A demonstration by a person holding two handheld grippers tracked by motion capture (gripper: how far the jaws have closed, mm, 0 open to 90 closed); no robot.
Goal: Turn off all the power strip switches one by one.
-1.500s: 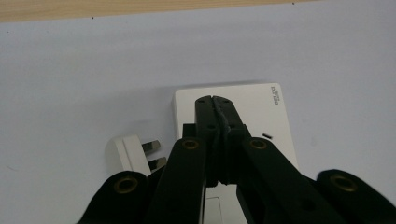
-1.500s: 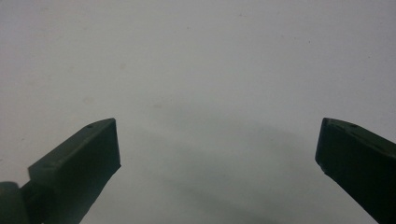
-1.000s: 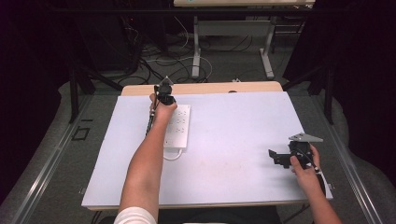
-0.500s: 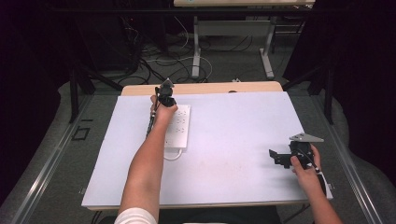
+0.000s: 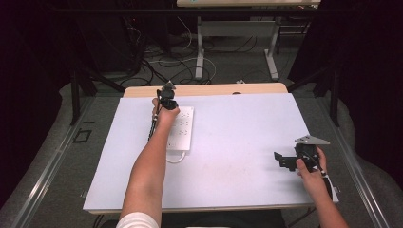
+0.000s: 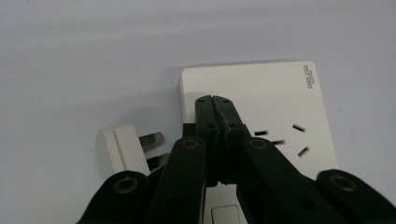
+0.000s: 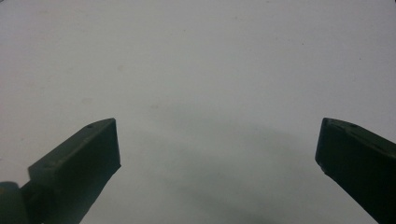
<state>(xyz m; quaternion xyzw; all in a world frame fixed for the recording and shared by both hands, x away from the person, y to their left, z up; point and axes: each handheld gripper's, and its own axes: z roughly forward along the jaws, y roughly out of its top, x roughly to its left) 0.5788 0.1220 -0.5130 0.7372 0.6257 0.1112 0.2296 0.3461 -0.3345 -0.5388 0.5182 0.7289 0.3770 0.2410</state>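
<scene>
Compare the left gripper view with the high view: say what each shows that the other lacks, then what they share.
The left gripper view alone shows a white plastic plug with metal pins lying beside the strip, and the strip's socket slots. The high view alone shows the right gripper, open, over the pale blue table, and the person's forearms. Both show the white rectangular power strip and the left gripper, shut over it.

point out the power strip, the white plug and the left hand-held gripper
power strip (image 6: 261, 93), left gripper view, bare top face near the end
white plug (image 6: 116, 147), left gripper view, its white body
left hand-held gripper (image 6: 215, 100), left gripper view, closed jaw tips
</scene>
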